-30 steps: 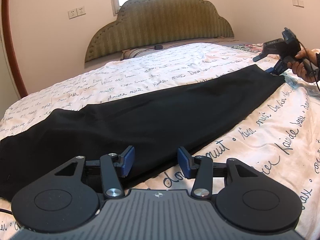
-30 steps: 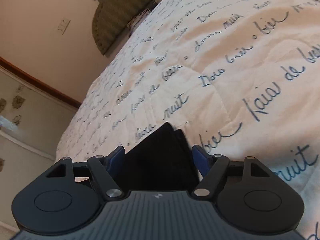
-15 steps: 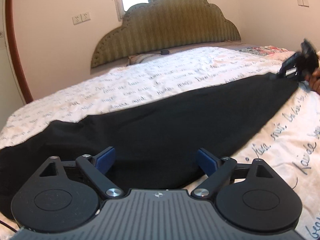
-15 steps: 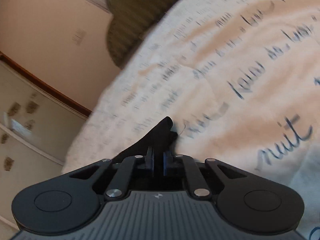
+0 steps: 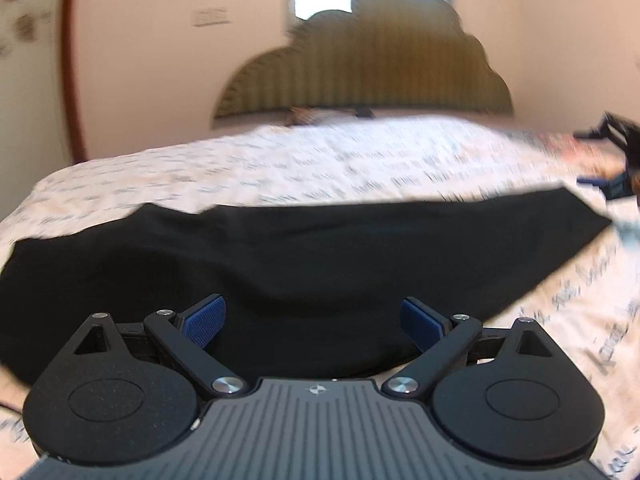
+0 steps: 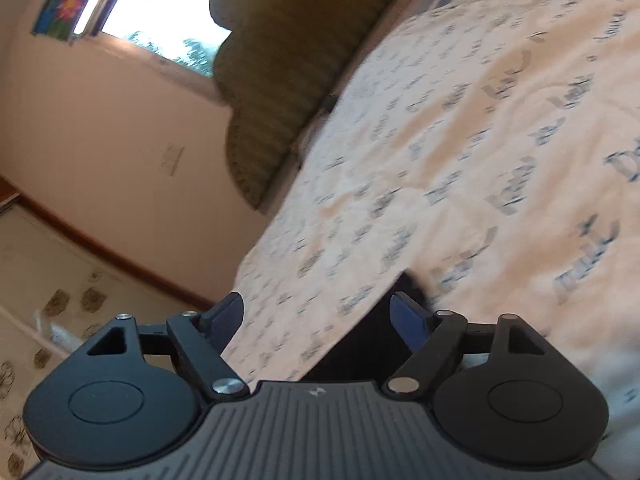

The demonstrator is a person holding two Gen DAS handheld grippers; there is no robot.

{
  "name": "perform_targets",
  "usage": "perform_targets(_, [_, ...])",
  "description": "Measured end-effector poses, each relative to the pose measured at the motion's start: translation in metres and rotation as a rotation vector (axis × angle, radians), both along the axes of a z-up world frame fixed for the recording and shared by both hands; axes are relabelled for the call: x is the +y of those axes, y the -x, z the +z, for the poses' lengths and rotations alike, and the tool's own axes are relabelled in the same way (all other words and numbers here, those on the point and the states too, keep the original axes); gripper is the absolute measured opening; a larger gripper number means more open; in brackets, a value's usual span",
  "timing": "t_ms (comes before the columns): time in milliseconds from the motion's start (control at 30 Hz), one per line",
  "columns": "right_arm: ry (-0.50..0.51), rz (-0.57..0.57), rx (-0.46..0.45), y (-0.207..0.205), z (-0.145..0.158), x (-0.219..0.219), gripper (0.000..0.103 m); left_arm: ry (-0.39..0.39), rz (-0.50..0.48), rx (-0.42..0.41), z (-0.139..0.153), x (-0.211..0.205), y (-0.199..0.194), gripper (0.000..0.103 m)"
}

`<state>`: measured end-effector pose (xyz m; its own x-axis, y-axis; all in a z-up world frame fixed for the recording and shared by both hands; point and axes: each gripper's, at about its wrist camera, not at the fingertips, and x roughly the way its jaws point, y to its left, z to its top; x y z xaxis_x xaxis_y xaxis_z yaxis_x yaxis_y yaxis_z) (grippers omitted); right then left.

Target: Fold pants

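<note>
Black pants [image 5: 304,256] lie stretched flat across the bed, left to right, in the left wrist view. My left gripper [image 5: 314,320] is open, low over the near edge of the pants, holding nothing. The right gripper [image 5: 612,160] shows at the far right, by the pants' right end. In the right wrist view my right gripper [image 6: 318,318] is open and empty; a black corner of the pants [image 6: 372,336] lies between and below its fingers.
The bed has a white quilt with blue script [image 5: 320,164], also in the right wrist view [image 6: 480,160]. A padded olive headboard [image 5: 372,60] stands at the back under a window [image 6: 160,12]. The bed's left edge drops to the floor [image 6: 60,280].
My right gripper was open, shut on the pants' end half a second ago, and is open again now. My left gripper opened wider and dropped lower over the pants. Both views are motion blurred.
</note>
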<state>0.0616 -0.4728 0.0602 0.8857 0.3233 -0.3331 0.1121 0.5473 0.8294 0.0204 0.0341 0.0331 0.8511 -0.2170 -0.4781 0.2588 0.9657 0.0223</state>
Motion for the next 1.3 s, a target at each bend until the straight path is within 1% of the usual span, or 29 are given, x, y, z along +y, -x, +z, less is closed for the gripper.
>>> perform_targets(33, [-0.009,0.063,-0.010,-0.007,0.003,0.019,0.081,0.033,0.041,-0.001,0.004,0.013,0.003,0.096])
perform_targets(100, [-0.033,0.198,0.006,-0.027,0.005,0.065,0.081,0.091,0.135,-0.003,0.011,0.039,0.005,0.096])
perform_targets(133, [-0.043,0.260,0.018,-0.037,0.003,0.088,0.081,0.111,0.188,-0.017,0.016,0.054,0.005,0.096])
perform_targets(200, [-0.093,0.404,0.040,-0.061,-0.004,0.142,0.081,0.139,0.325,-0.047,0.023,0.086,0.003,0.096])
perform_targets(267, [-0.142,0.526,0.072,-0.089,-0.011,0.194,0.081,0.183,0.466,-0.049,0.029,0.122,0.000,0.096])
perform_targets(333, [-0.112,0.611,0.111,-0.118,-0.014,0.244,0.081,0.264,0.598,-0.041,0.032,0.161,-0.002,0.096])
perform_targets(400, [-0.098,0.680,0.137,-0.140,-0.016,0.287,0.081,0.410,0.718,-0.018,0.030,0.204,-0.001,0.096])
perform_targets(433, [-0.099,0.705,0.143,-0.145,-0.017,0.304,0.081,0.512,0.768,0.007,0.027,0.225,0.000,0.096])
perform_targets(467, [-0.098,0.729,0.142,-0.148,-0.019,0.319,0.081,0.633,0.802,0.035,0.022,0.245,0.001,0.095])
perform_targets(533, [-0.078,0.754,0.149,-0.151,-0.027,0.342,0.081,0.888,0.809,0.113,0.004,0.277,0.000,0.095])
perform_targets(567, [-0.066,0.750,0.165,-0.152,-0.032,0.350,0.081,0.985,0.801,0.141,-0.005,0.287,-0.002,0.095])
perform_targets(600, [-0.061,0.748,0.175,-0.153,-0.040,0.355,0.080,1.042,0.790,0.154,-0.009,0.294,-0.003,0.095])
perform_targets(700, [-0.056,0.728,0.132,-0.149,-0.044,0.357,0.079,1.097,0.743,0.163,-0.011,0.303,-0.013,0.096])
perform_targets(767, [-0.067,0.719,0.121,-0.148,-0.045,0.354,0.079,1.078,0.722,0.163,-0.009,0.301,-0.023,0.095])
perform_targets(800, [-0.073,0.713,0.111,-0.147,-0.047,0.353,0.079,1.054,0.720,0.167,-0.010,0.298,-0.029,0.091])
perform_targets(833, [-0.078,0.706,0.098,-0.146,-0.048,0.353,0.079,1.019,0.731,0.178,-0.011,0.296,-0.036,0.082])
perform_targets(867, [-0.078,0.700,0.083,-0.145,-0.048,0.353,0.079,0.979,0.745,0.197,-0.011,0.294,-0.041,0.074])
perform_targets(900, [-0.067,0.698,0.067,-0.141,-0.050,0.350,0.079,0.934,0.752,0.212,-0.012,0.290,-0.044,0.057])
perform_targets(933, [-0.048,0.699,0.051,-0.138,-0.049,0.351,0.079,0.901,0.750,0.216,-0.014,0.288,-0.046,0.032])
perform_targets(967, [-0.019,0.703,0.030,-0.135,-0.049,0.354,0.079,0.877,0.743,0.230,-0.017,0.286,-0.049,0.026])
perform_targets(1033, [0.056,0.720,-0.026,-0.128,-0.046,0.361,0.079,0.812,0.760,0.219,-0.017,0.283,-0.047,0.024])
perform_targets(1067, [0.091,0.726,-0.055,-0.124,-0.046,0.365,0.079,0.747,0.765,0.198,-0.012,0.277,-0.046,0.023])
perform_targets(1100, [0.107,0.725,-0.067,-0.121,-0.045,0.366,0.079,0.627,0.767,0.156,-0.003,0.266,-0.044,0.022])
perform_targets(1133, [0.110,0.726,-0.064,-0.122,-0.045,0.366,0.079,0.499,0.760,0.090,0.009,0.251,-0.040,0.020])
perform_targets(1167, [0.108,0.727,-0.063,-0.122,-0.044,0.367,0.079,0.399,0.749,0.016,0.020,0.237,-0.034,0.019])
perform_targets(1200, [0.100,0.728,-0.065,-0.122,-0.044,0.366,0.079,0.332,0.747,-0.040,0.028,0.226,-0.027,0.019])
perform_targets(1233, [0.087,0.727,-0.068,-0.123,-0.044,0.364,0.079,0.303,0.757,-0.075,0.031,0.219,-0.020,0.019])
perform_targets(1267, [0.072,0.725,-0.071,-0.123,-0.045,0.363,0.079,0.301,0.777,-0.059,0.027,0.217,-0.018,0.019])
perform_targets(1300, [0.056,0.722,-0.075,-0.123,-0.046,0.362,0.079,0.308,0.801,-0.003,0.018,0.219,-0.018,0.019])
